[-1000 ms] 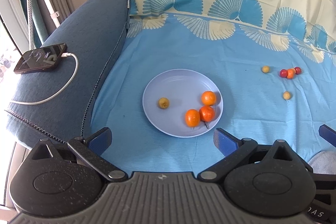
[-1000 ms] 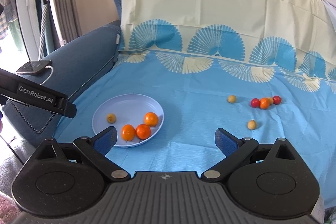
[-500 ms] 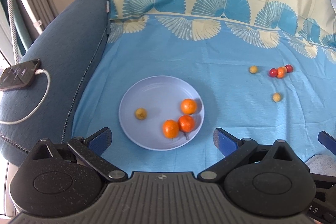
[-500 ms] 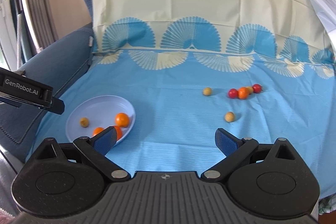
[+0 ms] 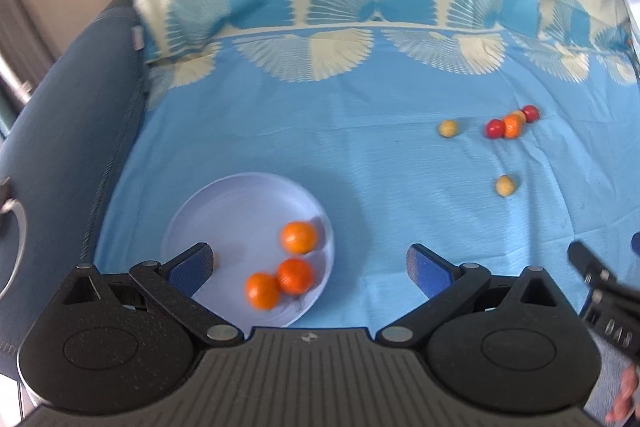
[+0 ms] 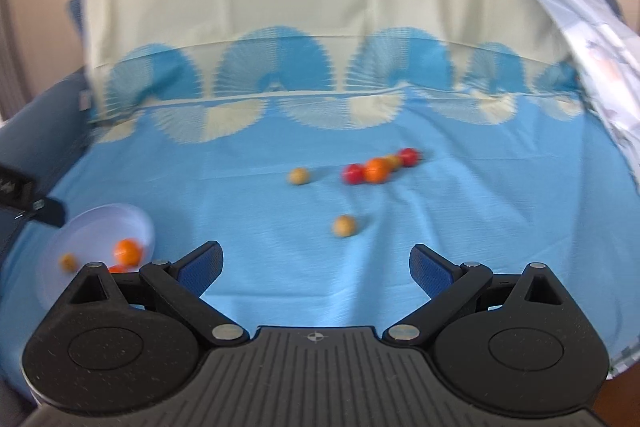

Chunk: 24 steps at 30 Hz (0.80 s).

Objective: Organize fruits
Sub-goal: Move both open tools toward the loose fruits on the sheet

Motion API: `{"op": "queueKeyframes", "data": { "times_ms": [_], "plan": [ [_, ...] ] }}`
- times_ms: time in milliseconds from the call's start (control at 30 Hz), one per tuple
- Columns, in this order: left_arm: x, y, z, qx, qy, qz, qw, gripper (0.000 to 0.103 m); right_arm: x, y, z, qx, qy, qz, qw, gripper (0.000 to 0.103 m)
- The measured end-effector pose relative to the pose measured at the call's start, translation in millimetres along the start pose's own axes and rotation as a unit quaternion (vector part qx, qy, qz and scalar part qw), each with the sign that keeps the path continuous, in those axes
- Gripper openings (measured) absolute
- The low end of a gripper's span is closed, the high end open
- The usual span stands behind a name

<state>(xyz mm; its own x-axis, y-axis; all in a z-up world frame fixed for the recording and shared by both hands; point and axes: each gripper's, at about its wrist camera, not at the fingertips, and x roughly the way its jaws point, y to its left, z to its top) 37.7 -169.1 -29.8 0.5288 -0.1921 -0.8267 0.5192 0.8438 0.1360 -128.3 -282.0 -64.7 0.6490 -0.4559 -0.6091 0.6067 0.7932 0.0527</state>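
While both tools gape empty, left view alone shows three oranges [image 5: 298, 237] on plate [image 5: 240, 199], whole.

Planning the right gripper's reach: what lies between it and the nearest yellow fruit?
Only bare blue sheet. The right wrist view shows the open right gripper with nothing between its fingers and the yellow fruit just ahead.

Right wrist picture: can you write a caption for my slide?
Open right gripper over a blue cloth, with loose little fruits ahead and a plate at the left.
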Motion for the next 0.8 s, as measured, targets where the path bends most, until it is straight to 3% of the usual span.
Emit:
{"op": "queueKeyframes", "data": {
  "times_ms": [233, 400, 600, 800],
  "plan": [
    [63, -63, 50, 0.05, -0.012, -0.019, 0.9985, 0.103, 67, -67, 15, 0.045, 0.001, -0.061, 0.997, 0.099],
    [136, -100, 81, 0.066, 0.018, -0.032, 0.9972, 0.103, 130, -87, 36, 0.045, 0.004, -0.074, 0.996, 0.099],
    [210, -125, 112, 0.066, 0.045, -0.049, 0.9955, 0.103, 218, -78, 48, -0.013, 0.03, -0.058, 0.998, 0.096],
    [246, -141, 133, 0.084, 0.054, -0.067, 0.9928, 0.103, 265, -63, 49, -0.041, 0.052, -0.023, 0.998, 0.084]
  ]
}}
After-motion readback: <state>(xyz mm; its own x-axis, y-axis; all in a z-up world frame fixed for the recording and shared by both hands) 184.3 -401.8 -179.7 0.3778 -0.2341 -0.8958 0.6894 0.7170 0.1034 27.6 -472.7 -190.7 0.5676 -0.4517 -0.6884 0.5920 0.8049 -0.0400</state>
